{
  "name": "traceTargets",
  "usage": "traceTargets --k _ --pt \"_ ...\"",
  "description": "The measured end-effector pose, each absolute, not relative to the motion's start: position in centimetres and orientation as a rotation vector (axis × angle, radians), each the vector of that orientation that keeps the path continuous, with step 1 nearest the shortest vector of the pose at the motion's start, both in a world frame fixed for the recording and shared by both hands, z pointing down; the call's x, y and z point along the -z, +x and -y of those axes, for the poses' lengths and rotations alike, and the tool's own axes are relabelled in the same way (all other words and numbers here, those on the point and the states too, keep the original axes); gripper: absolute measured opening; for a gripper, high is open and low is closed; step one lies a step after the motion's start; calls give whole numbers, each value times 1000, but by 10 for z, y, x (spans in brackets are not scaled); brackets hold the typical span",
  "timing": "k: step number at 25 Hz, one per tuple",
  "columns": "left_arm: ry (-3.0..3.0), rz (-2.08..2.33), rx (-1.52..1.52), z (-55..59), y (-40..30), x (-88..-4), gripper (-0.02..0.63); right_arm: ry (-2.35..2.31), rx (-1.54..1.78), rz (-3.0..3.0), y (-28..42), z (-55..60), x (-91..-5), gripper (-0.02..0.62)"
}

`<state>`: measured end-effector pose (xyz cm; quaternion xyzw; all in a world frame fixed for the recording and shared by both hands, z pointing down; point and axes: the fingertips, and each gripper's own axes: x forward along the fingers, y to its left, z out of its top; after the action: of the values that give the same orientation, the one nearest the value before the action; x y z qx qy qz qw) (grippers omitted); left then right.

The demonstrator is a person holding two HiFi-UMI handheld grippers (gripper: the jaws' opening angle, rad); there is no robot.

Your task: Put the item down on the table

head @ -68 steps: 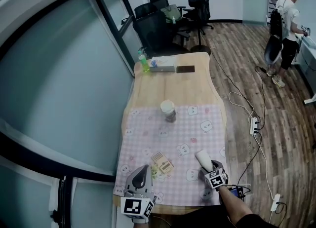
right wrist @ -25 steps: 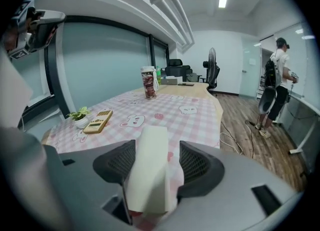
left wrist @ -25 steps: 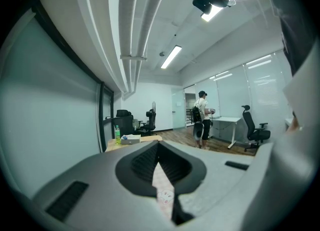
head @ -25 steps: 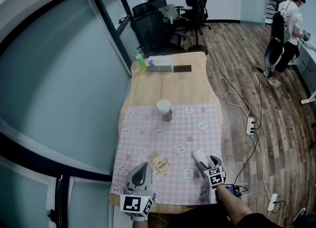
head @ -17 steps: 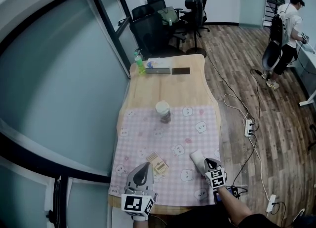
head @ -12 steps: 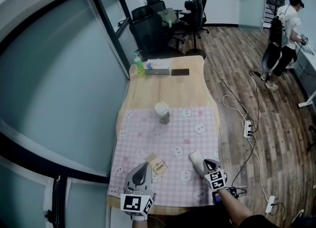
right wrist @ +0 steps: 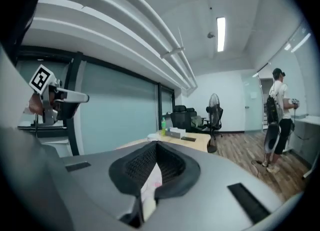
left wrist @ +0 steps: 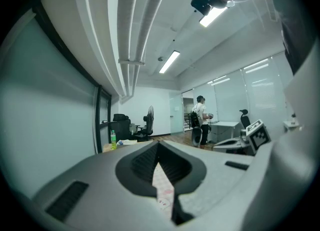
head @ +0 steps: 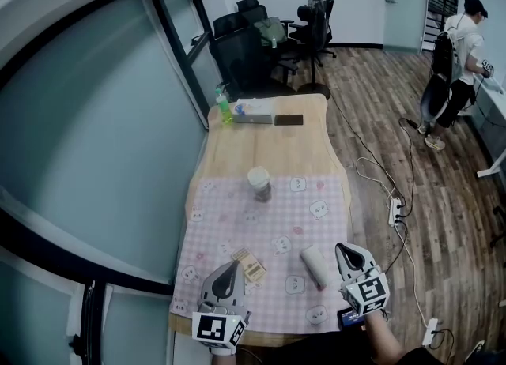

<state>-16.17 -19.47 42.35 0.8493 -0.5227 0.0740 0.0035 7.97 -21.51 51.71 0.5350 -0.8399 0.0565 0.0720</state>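
Observation:
The item, a white cylinder (head: 314, 265), lies on its side on the pink checked tablecloth (head: 237, 221) near the table's front right. My right gripper (head: 345, 247) hangs just to its right, apart from it, jaws shut and empty. In the right gripper view its jaws (right wrist: 156, 147) meet, with only a sliver of cloth showing between them. My left gripper (head: 232, 264) sits at the front left, jaws together with nothing in them (left wrist: 159, 147). A small printed packet (head: 248, 265) lies just right of its tip.
A lidded cup (head: 258, 182) stands mid-table. At the far end are a green bottle (head: 224, 106), a grey box (head: 253, 118) and a black phone (head: 288, 119). Office chairs (head: 245, 43) stand beyond. A power strip (head: 393, 212) and cables lie on the floor; a person (head: 462, 39) stands far right.
The right gripper has let go of the white cylinder, shut, and risen away to the right. The cylinder stays lying on the cloth. The left gripper has kept still.

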Motion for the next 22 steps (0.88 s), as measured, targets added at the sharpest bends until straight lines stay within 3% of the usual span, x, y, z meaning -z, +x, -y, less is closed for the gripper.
traceTargets --k 9,22 --pt "2690 1606 -222 192 -150 -421 0 1691 185 2705 93 169 -364 17" --pt "2725 1607 -235 187 -147 -410 0 1728 163 2625 109 166 -384 17"
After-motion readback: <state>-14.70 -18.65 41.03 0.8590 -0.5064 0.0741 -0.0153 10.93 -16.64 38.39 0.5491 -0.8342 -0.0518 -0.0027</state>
